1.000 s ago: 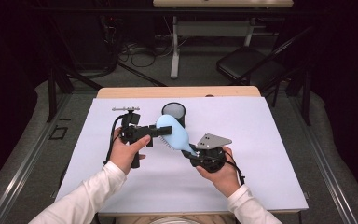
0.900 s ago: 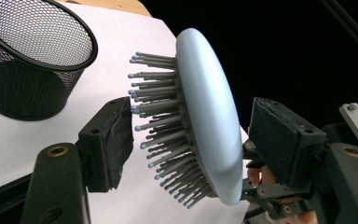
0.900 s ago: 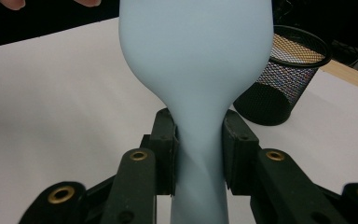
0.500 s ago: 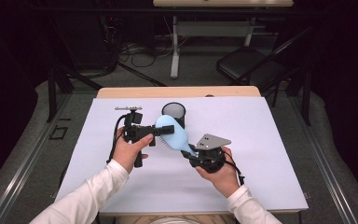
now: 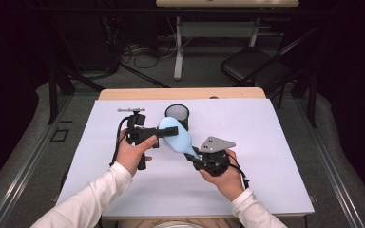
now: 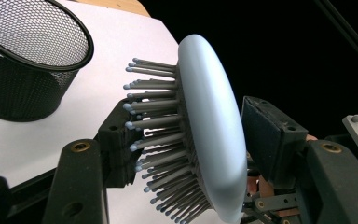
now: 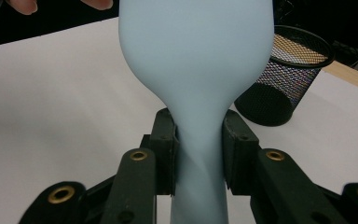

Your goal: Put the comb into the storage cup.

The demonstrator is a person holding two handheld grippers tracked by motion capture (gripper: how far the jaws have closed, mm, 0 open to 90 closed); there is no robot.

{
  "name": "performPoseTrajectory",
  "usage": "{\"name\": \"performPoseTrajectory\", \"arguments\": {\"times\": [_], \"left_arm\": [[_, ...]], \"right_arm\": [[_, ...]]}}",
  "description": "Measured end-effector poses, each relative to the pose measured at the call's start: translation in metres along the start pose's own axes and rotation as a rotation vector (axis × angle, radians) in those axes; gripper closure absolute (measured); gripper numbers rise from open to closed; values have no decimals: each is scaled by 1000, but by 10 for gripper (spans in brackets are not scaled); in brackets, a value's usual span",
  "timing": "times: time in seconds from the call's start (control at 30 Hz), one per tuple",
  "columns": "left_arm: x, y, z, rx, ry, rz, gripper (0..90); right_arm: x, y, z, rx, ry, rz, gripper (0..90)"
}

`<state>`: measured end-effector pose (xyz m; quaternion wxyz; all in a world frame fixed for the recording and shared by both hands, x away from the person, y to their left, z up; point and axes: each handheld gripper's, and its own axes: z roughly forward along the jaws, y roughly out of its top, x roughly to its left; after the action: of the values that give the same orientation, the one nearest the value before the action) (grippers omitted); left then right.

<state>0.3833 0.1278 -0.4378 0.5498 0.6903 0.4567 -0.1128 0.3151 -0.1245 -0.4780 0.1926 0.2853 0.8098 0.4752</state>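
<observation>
Just behind the light-blue hairbrush (image 5: 177, 139), a black mesh cup (image 5: 177, 115) stands upright on the desk (image 5: 275, 142) and blocks passage at desk level; its open mouth is left unobstructed from above. The brush head is flanked by the left gripper (image 5: 158, 135), and its handle is clamped by the right gripper (image 5: 197, 158), so both ends are closed to approach. Right of the cup and nearer than the brush, wide bare desk is offered for passing.
</observation>
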Motion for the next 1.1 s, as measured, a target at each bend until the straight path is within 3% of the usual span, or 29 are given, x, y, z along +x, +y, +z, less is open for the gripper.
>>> {"name": "performPoseTrajectory", "arguments": {"times": [1.1], "left_arm": [[4, -2, -3, -13, -56, -97, 472]], "right_arm": [[3, -3, 4, 11, 2, -5, 695]]}}
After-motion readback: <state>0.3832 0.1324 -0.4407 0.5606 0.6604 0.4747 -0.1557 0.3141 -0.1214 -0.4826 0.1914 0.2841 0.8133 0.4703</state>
